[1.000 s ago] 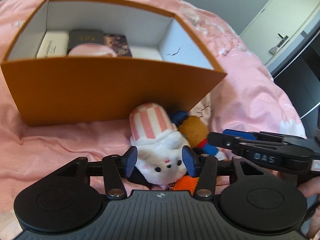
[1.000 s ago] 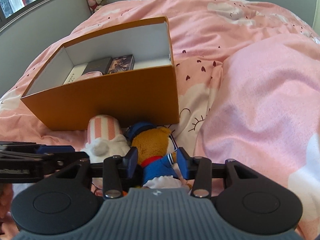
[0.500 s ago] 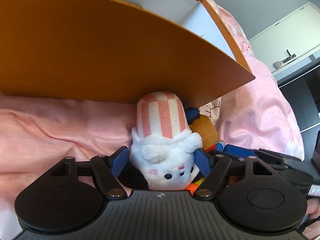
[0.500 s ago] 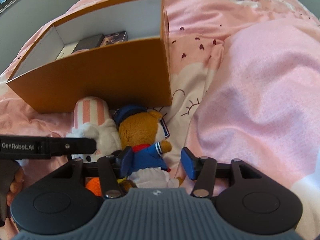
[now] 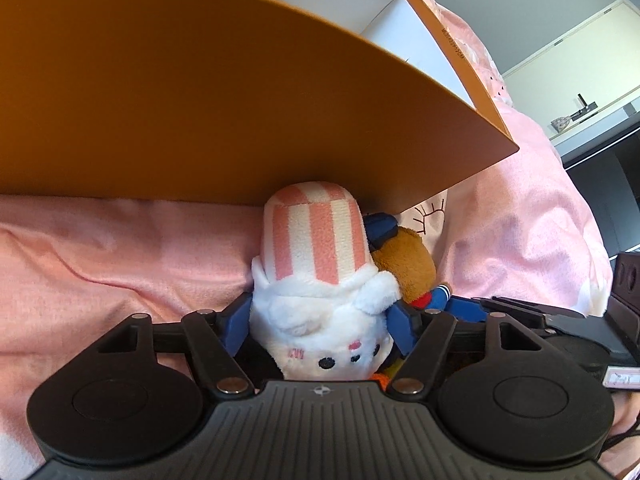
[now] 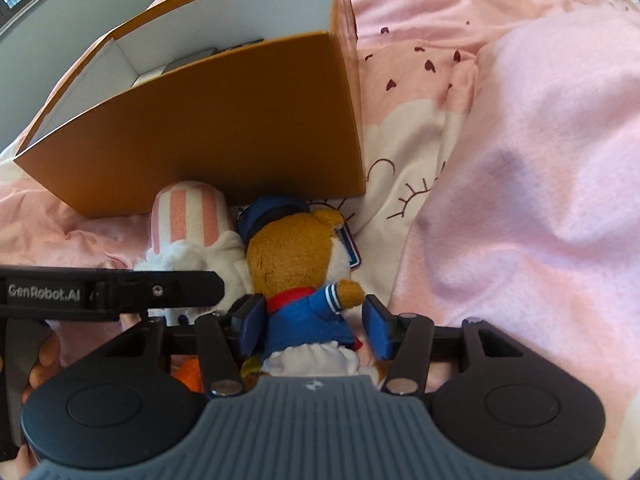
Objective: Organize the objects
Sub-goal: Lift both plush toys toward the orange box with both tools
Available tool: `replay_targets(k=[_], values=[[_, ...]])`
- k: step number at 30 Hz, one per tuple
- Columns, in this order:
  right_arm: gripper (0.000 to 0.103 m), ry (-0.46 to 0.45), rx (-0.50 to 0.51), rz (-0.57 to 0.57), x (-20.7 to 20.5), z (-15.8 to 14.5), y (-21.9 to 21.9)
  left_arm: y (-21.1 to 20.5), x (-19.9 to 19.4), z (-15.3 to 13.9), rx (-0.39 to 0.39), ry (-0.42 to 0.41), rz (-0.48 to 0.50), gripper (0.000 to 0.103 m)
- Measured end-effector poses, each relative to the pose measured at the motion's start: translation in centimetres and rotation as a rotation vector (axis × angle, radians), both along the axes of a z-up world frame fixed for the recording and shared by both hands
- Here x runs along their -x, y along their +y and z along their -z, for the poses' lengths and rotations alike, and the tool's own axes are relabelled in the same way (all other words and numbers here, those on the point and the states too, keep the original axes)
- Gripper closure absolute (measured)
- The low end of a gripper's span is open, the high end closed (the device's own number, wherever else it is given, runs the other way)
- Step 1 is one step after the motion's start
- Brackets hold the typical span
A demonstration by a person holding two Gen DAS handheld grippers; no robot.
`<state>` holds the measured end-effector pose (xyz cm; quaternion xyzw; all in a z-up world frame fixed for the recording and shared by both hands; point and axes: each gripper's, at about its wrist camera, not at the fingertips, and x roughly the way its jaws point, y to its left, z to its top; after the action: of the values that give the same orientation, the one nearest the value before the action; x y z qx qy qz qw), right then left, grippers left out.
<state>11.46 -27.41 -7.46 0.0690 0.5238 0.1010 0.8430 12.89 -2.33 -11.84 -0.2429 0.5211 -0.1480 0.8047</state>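
Observation:
A white plush in a pink-striped hat (image 5: 320, 280) lies against the front wall of the orange box (image 5: 200, 100). My left gripper (image 5: 320, 326) straddles its head; the jaws are closing and the pads sit at its sides without clearly pressing. Beside it lies a brown bear plush in a blue jacket and cap (image 6: 292, 252). My right gripper (image 6: 314, 324) straddles the bear's body, open, with a gap at the right pad. The striped plush (image 6: 188, 216) and the left gripper (image 6: 112, 292) also show in the right wrist view.
The orange box (image 6: 220, 128) stands on a pink bedspread (image 6: 520, 200) and holds flat items (image 6: 192, 58). An orange thing (image 6: 188, 372) lies under the plushes. A hand (image 6: 40, 376) holds the left gripper. A bunched pink blanket rises at right.
Both grippers have come down over the plushes, and the box wall now fills the top of the left view. Both pairs of jaws stand wider than a second ago.

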Motion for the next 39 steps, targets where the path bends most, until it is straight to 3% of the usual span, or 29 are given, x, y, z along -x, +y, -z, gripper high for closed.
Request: replay_targets(k=[2, 5, 18, 30, 39], values=[[0.060, 0.005, -0.037, 0.005, -0.1, 0.3, -0.2, 0.0, 0.2, -0.5, -0.018, -0.009, 0.000, 0.025], [0.063, 0.000, -0.067, 0.006, 0.1, 0.2, -0.3, 0.3, 0.8, -1.3, -0.028, -0.027, -0.001, 0.025], [0.066, -0.129, -0.028, 0.005, 2.4, -4.1, 1.1, 1.4, 3.5, -5.9, -0.078, -0.113, 0.001, 0.025], [0.066, -0.254, -0.043, -0.002, 4.6, -8.6, 1.2, 1.3, 4.8, -10.3, -0.032, -0.221, 0.047, 0.025], [0.067, -0.349, -0.061, -0.014, 4.8, -12.3, 1.3, 1.8, 4.4, -12.9, -0.031, -0.285, 0.029, 0.025]])
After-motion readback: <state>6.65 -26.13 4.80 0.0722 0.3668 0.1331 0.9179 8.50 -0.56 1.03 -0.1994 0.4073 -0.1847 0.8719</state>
